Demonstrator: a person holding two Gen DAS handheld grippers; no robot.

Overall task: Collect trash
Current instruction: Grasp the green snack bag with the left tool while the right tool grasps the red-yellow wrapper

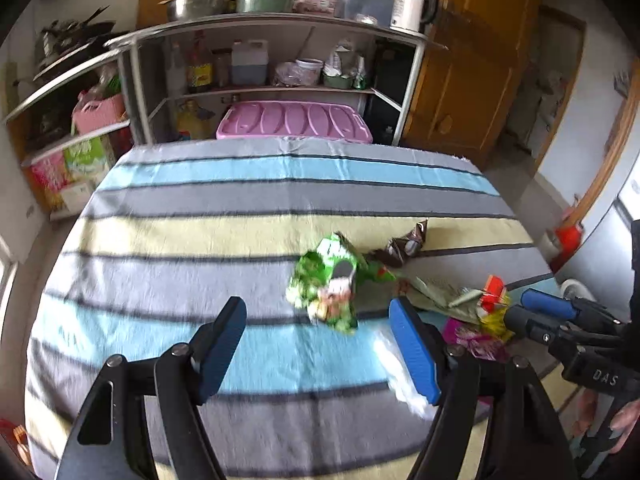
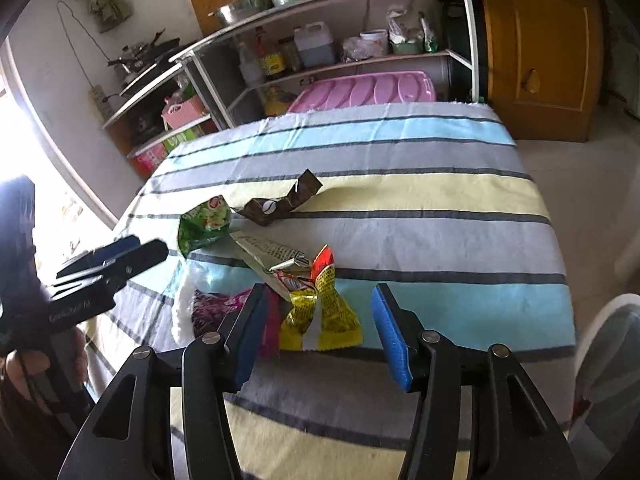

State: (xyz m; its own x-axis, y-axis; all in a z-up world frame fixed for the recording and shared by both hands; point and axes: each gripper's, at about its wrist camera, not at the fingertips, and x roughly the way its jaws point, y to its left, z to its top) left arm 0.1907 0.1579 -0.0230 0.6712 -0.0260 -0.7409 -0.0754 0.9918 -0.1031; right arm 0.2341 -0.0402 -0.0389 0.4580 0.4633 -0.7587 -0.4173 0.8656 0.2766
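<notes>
Okay, your left gripper [image 1: 318, 322] jaws wide apart, gripping nothing, green wrapper [image 1: 326, 284] on the striped cloth [image 1: 200, 240] just ahead, right gripper [image 2: 316, 320] also spread and empty (yellow wrapper [image 2: 324, 316] lying between its fingers, untouched), brown wrapper [image 2: 276, 204] farther back.

Two hand-held grippers share one build. The left gripper [image 1: 318, 354] has matte black plastic linkage arms with triangular cut-outs, round silver pivot screws at each joint, and two flat fingers faced with ribbed blue rubber pads [image 1: 412, 354]. The right gripper [image 2: 316, 338] looks the same; its black body carries pale lettering, seen from the left camera. A dark sleeve [image 2: 18, 216] covers the person's left arm.
</notes>
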